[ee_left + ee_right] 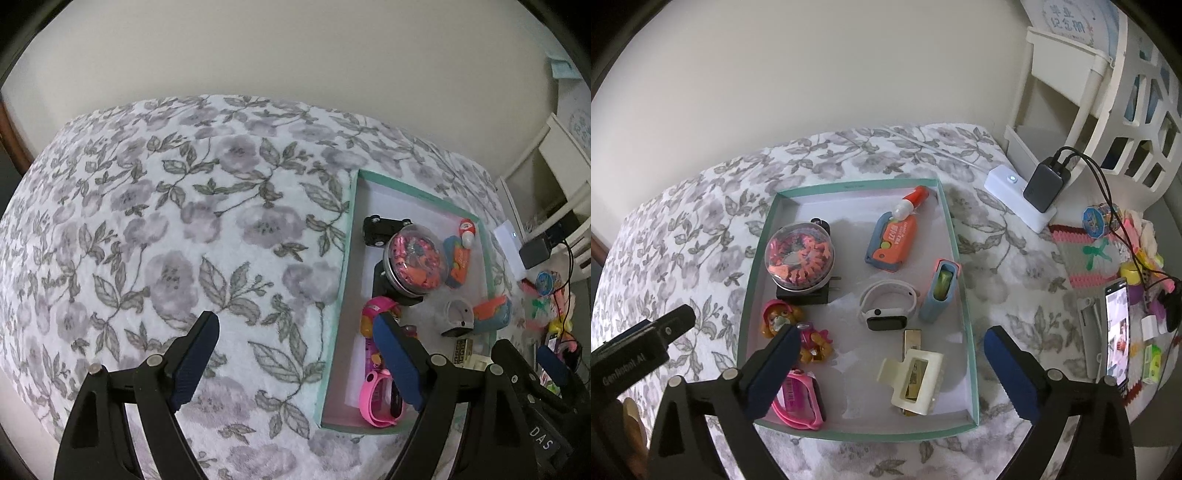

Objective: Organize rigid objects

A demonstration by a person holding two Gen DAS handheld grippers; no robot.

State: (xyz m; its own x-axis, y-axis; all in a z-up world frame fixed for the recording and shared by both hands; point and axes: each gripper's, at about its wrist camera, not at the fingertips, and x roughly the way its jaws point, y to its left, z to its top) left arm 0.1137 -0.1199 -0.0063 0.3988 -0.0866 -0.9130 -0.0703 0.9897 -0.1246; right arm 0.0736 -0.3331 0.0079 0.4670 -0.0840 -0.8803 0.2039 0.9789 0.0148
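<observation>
Both grippers (pixel 295 354) (pixel 890 369) gape empty over the green-rimmed tray (pixel 967 295) holding watches, toys and a cream hair claw (pixel 916 380).

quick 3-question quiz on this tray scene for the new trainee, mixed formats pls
1. True or false: the right tool is clamped on the cream hair clip.
2. Multiple choice: what sits right next to the white watch in the tray, on its right in the right wrist view? A) the pink watch B) the blue case C) the clear dome
3. Fill in: the phone stands ____ the tray.

Key:
1. False; its jaws stand open above the tray and hold nothing.
2. B
3. outside, to the right on the floral blanket.
</observation>
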